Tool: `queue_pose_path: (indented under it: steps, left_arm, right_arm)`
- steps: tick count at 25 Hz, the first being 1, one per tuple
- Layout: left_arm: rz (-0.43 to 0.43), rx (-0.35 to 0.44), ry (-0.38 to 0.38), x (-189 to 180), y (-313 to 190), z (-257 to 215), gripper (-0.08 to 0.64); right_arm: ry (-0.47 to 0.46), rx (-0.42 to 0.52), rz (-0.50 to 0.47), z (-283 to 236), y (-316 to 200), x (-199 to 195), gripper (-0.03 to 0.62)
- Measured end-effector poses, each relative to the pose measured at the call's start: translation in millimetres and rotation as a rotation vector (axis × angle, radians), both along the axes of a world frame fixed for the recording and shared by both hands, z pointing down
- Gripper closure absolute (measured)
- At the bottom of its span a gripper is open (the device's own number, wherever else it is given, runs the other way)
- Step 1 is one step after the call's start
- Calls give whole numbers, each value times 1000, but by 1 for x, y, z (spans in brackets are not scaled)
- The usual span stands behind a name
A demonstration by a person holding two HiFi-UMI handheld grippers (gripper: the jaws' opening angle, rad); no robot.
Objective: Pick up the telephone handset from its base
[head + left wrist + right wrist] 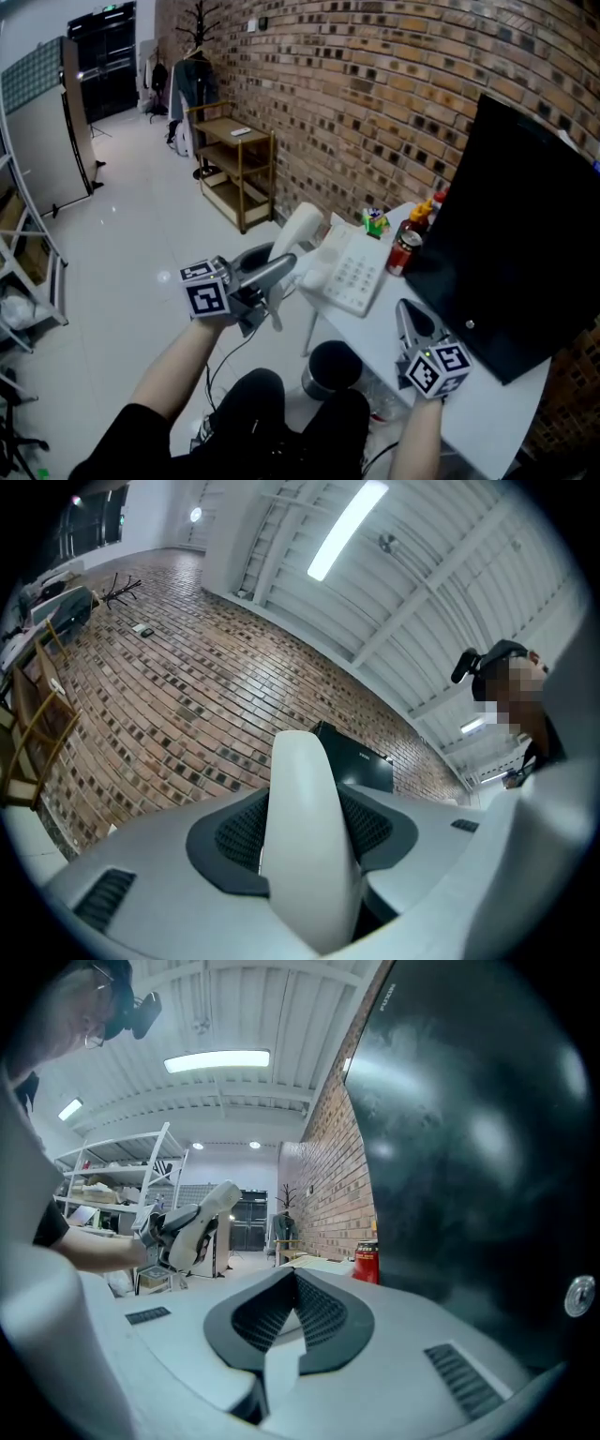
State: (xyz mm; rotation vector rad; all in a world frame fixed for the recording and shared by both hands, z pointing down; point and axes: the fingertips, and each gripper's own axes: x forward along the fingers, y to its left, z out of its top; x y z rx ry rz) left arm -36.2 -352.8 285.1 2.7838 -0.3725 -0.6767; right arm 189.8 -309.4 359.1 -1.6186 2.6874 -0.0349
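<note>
The white telephone handset [302, 230] is lifted off its base [354, 274], a white keypad phone at the table's left edge. My left gripper [281, 268] is shut on the handset, which fills the space between its dark pads [234, 834] in the left gripper view as a white bar [305, 855] pointing up. My right gripper [412, 323] rests over the white table [487, 412] near the front, shut with nothing in it; its pads [323, 1312] meet. The right gripper view also shows the held handset [211, 1206] in the air at the left.
A large black panel [516, 244] stands on the table at the right. A red can [405, 251], sauce bottles [424, 216] and a small green toy [375, 222] sit behind the phone. A black round stool [330, 367] is below the table edge. A wooden shelf [234, 164] stands by the brick wall.
</note>
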Motion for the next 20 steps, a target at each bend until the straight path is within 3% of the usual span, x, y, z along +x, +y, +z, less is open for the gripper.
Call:
queue_pose_path:
  steps: [3,12,20]
  left_arm:
    - [-25,16,-25,0,0,0,337]
    - [-31,-31,33,-7,-14,-2,337]
    - [-31,-40,15,-4,-17,8,337]
  right_arm:
    - [2,-17,-16,3,0,-2,584]
    - [3,-30,-10,4,-4,5,584]
    - [11,-61,-31,9,-2,2,586]
